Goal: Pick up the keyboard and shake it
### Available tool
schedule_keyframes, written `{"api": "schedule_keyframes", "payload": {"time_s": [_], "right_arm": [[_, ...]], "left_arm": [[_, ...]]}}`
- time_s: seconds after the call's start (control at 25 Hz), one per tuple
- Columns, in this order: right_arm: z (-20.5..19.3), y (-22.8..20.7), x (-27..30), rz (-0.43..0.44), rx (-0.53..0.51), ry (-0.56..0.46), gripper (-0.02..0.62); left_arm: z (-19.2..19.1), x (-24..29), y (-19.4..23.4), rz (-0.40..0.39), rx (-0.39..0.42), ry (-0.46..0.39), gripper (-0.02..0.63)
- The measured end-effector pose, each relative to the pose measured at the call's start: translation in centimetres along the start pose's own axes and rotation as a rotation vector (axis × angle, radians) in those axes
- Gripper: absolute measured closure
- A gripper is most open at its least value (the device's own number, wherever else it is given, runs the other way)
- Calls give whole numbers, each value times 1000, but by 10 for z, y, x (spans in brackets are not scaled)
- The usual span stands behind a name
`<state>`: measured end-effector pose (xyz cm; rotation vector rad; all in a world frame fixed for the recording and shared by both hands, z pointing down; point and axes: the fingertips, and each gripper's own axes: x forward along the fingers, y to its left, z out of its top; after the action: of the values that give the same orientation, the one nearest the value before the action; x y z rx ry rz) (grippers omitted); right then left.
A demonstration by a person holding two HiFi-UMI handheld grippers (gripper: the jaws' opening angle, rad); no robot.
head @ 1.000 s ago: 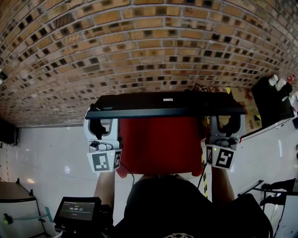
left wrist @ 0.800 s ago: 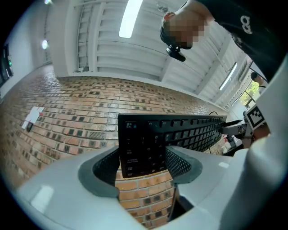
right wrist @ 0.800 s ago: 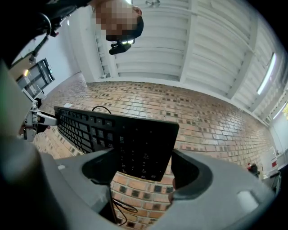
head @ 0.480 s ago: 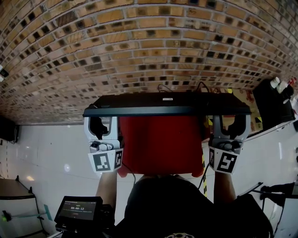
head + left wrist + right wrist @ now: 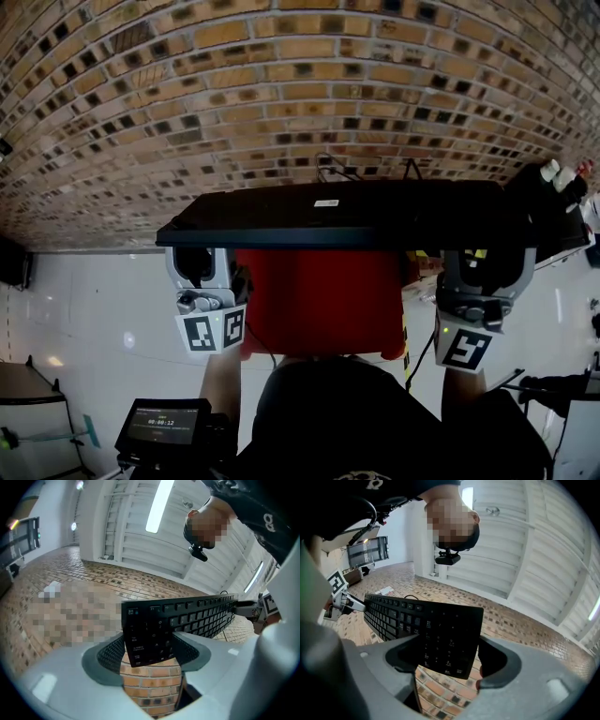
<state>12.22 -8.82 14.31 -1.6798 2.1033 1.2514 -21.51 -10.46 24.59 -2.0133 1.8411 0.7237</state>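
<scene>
The black keyboard (image 5: 337,216) is held up in the air, level, its underside with a white label toward the head view. My left gripper (image 5: 199,258) is shut on its left end and my right gripper (image 5: 483,267) on its right end. In the left gripper view the keyboard (image 5: 154,630) sits key side up between the jaws of the left gripper (image 5: 150,644), with brick floor far below. The right gripper view shows the number-pad end of the keyboard (image 5: 440,634) clamped by the right gripper (image 5: 447,656). The keyboard's cable (image 5: 333,169) loops behind its far edge.
A red stool or table (image 5: 319,300) stands right under the keyboard, in front of the person. A black table (image 5: 548,211) with bottles is at the right. A small screen (image 5: 159,427) sits at the lower left. Brick paving lies beyond.
The keyboard has come up toward the head camera and looks wider. Both grippers rose with it, the right one swinging out to the right. Both grips are unchanged.
</scene>
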Motion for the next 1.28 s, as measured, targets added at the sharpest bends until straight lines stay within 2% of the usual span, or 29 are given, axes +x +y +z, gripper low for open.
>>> {"api": "schedule_keyframes", "payload": {"time_s": [0.32, 0.48, 0.68, 0.92, 1.04, 1.16, 1.28], "right_arm": [[3, 3, 3, 14, -16, -6, 255], [-5, 0, 3, 8, 19, 4, 255], [-31, -9, -10, -24, 155, 24, 256], [-62, -24, -34, -119, 282, 70, 255], [-74, -33, -47, -162, 345, 77, 255], [-90, -45, -62, -225, 385, 111, 252], [-103, -52, -75, -255, 392, 147, 252]], "left_arm": [[-5, 0, 3, 11, -20, 2, 284], [0, 2, 1, 3, 13, -9, 284], [20, 11, -15, -51, 116, -35, 284], [42, 24, -42, -130, 246, -71, 284], [56, 24, -61, -181, 346, -103, 284], [79, 28, -89, -242, 442, -169, 284], [87, 30, -105, -274, 476, -192, 284]]}}
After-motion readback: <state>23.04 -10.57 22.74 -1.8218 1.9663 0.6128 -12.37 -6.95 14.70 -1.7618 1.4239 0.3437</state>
